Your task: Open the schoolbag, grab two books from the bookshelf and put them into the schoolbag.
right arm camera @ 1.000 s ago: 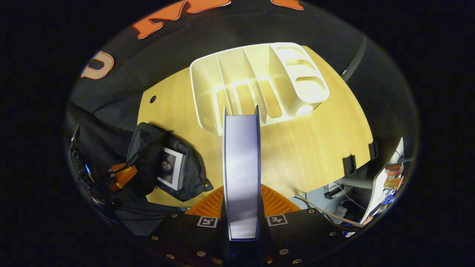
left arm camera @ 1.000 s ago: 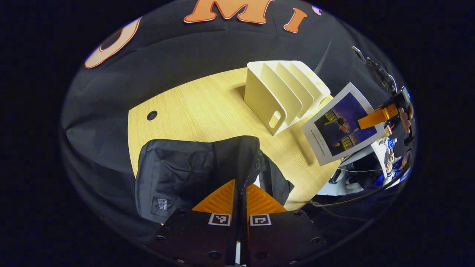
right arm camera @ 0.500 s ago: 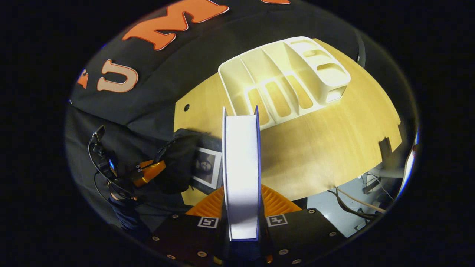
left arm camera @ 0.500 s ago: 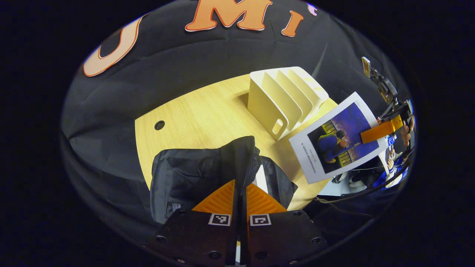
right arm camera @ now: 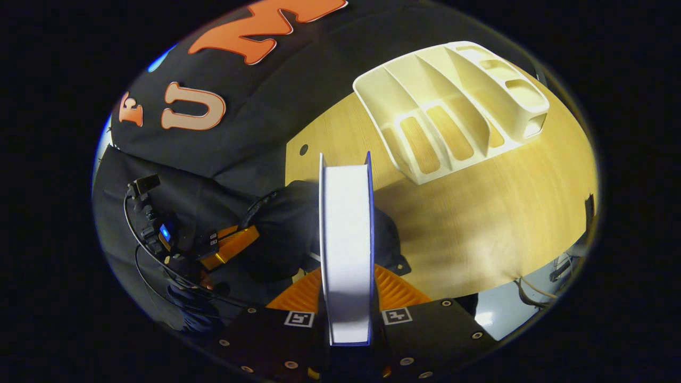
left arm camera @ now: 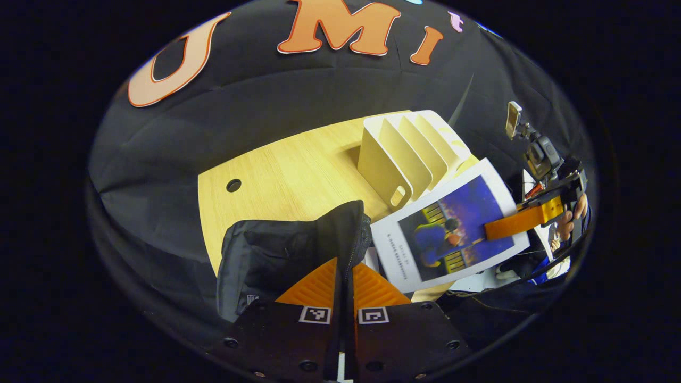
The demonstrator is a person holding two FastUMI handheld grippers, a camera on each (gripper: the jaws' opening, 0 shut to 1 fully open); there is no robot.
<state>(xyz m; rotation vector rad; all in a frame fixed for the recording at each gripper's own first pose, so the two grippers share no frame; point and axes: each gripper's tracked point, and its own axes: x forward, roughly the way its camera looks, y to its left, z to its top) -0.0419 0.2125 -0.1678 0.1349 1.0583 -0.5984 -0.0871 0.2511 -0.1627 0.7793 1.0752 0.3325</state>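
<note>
The black schoolbag (left arm camera: pixel 276 255) lies at the table's near edge. My left gripper (left arm camera: pixel 345 260) is shut on the zipper edge of its raised flap. A book with a blue picture cover (left arm camera: pixel 452 229) hangs just right of the bag's mouth, with my right gripper (left arm camera: pixel 495 230) shut on it. In the right gripper view the book's white page edge (right arm camera: pixel 346 239) stands between my right gripper's (right arm camera: pixel 347 268) fingers, over the schoolbag (right arm camera: pixel 287 223). The left gripper (right arm camera: pixel 247 234) holds the bag from the left. A white sliver (left arm camera: pixel 372 256) shows inside the bag's opening. The white bookshelf (left arm camera: pixel 409 154) has bare slots.
The wooden table (left arm camera: pixel 298 170) has a round cable hole (left arm camera: pixel 233 185) at its far left. The bookshelf (right arm camera: pixel 452 101) sits toward the table's back. A hand (left arm camera: pixel 572 213) holds the right gripper at the far right, with cables and gear below the table's edge.
The right gripper has carried the book away from the bookshelf and leftward to the bag's mouth. The left gripper keeps its hold on the raised flap.
</note>
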